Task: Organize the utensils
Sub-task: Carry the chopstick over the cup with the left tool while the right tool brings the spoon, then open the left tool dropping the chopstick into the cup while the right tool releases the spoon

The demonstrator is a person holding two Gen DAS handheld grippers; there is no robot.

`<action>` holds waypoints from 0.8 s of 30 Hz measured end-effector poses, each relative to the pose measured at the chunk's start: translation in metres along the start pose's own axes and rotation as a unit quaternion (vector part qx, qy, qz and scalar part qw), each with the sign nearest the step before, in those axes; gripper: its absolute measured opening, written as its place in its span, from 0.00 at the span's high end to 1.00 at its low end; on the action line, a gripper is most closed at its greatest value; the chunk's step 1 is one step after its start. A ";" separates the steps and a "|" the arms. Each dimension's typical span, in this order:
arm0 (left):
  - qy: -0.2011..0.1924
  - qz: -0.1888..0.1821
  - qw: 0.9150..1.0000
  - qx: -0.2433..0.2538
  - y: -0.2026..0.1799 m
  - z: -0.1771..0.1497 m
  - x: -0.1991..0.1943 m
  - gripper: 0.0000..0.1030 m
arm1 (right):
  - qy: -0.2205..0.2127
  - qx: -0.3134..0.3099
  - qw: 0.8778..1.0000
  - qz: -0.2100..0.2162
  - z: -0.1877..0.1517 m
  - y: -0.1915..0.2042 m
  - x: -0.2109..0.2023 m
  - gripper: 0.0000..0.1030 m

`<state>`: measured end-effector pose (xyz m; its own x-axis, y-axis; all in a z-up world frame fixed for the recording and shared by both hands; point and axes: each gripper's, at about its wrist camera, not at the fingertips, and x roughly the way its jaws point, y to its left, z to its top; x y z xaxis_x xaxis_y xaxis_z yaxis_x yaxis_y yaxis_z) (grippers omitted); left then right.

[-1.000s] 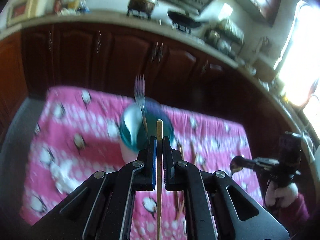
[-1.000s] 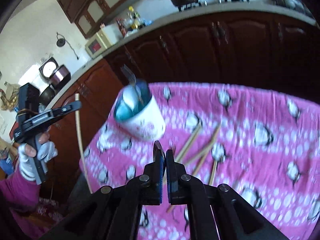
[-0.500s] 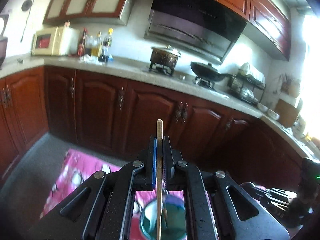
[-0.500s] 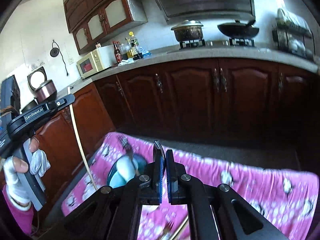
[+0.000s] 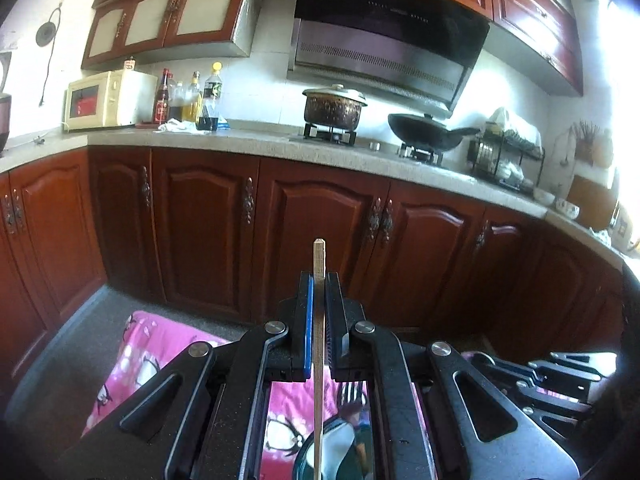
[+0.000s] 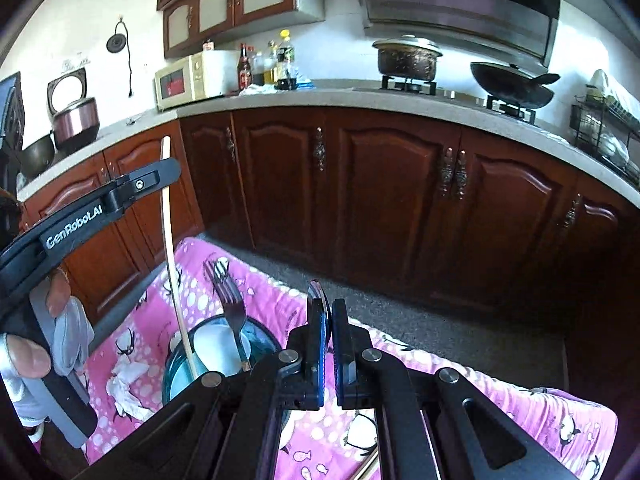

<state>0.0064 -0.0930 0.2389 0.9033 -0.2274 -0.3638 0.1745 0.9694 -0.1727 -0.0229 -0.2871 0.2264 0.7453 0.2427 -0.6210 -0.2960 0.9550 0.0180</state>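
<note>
My left gripper (image 5: 319, 280) is shut on a wooden chopstick (image 5: 319, 340) that stands upright between its blue pads. In the right wrist view the left gripper (image 6: 166, 170) is at the left, and the chopstick (image 6: 170, 248) runs down into the mouth of a cup (image 6: 180, 364) with a teal inside. A fork (image 6: 232, 308) stands in that cup, tines up. The cup (image 5: 340, 452) shows just below my left gripper. My right gripper (image 6: 328, 304) is shut on a spoon (image 6: 319, 290), seen edge-on, to the right of the cup and above the cloth.
A pink penguin-print cloth (image 6: 500, 392) covers the low table. More chopsticks (image 6: 366, 468) lie on it near the front. Dark wooden cabinets (image 6: 392, 200) run behind, under a counter with a pot (image 6: 408, 60), a wok (image 6: 512, 84) and a microwave (image 6: 184, 80). A gloved hand (image 6: 60, 340) holds the left gripper.
Both views have swung up from the table to the cabinets. Both grippers have closed in on the cup; the chopstick now reaches down into it. Both grips are unchanged.
</note>
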 end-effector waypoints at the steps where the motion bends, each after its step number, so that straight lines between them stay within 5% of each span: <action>1: 0.003 -0.001 1.000 0.002 0.001 -0.003 0.000 0.96 | 0.002 -0.001 1.000 0.001 0.000 0.000 0.003 0.98; 16: 0.053 -0.005 0.998 0.025 -0.015 -0.048 -0.008 0.96 | 0.045 -0.039 0.998 -0.001 -0.021 0.032 0.024 0.96; 24: 0.073 -0.003 0.997 0.021 -0.015 -0.054 -0.008 0.96 | 0.065 -0.005 0.998 0.023 -0.032 0.028 0.038 0.94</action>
<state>-0.0245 -0.1103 0.1944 0.8364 -0.2413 -0.4921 0.1988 0.9703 -0.1378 -0.0216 -0.2567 0.1786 0.6479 0.2614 -0.7154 -0.3346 0.9415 0.0410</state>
